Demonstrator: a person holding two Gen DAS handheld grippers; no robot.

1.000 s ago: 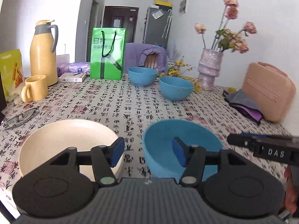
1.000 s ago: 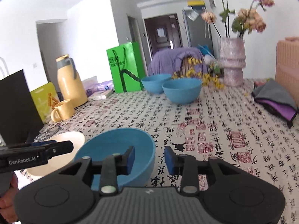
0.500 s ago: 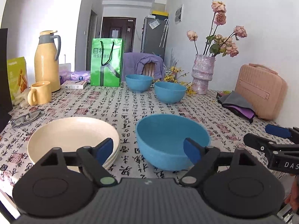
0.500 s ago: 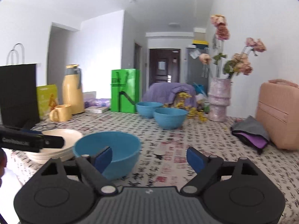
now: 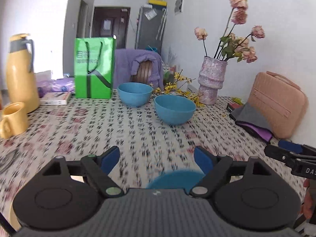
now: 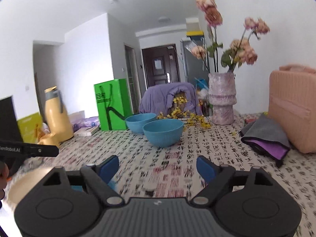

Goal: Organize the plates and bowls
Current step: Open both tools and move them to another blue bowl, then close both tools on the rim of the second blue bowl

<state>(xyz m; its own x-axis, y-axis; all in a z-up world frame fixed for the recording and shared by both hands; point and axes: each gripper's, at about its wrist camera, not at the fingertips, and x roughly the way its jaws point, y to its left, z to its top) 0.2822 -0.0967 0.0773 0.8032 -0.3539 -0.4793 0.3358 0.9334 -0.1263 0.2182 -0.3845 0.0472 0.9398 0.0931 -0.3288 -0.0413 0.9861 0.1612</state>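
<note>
My left gripper is open with only tablecloth between its fingers. The rim of a blue bowl peeks out just under it. Two more blue bowls sit side by side farther up the table. My right gripper is also open and holds nothing. A cream plate lies at its lower left, and a sliver of the near blue bowl shows beside its left finger. The far bowls stand ahead of it. Each gripper shows at the edge of the other's view.
A yellow jug and yellow mug stand at the left, with a green bag and a book behind. A vase of flowers, a pink case and folded cloths line the right side.
Both sets of jaws have spread wide from either rim of the near blue bowl. Both grippers pulled back, then moved forward, so that bowl and the plate sank to the bottom edges.
</note>
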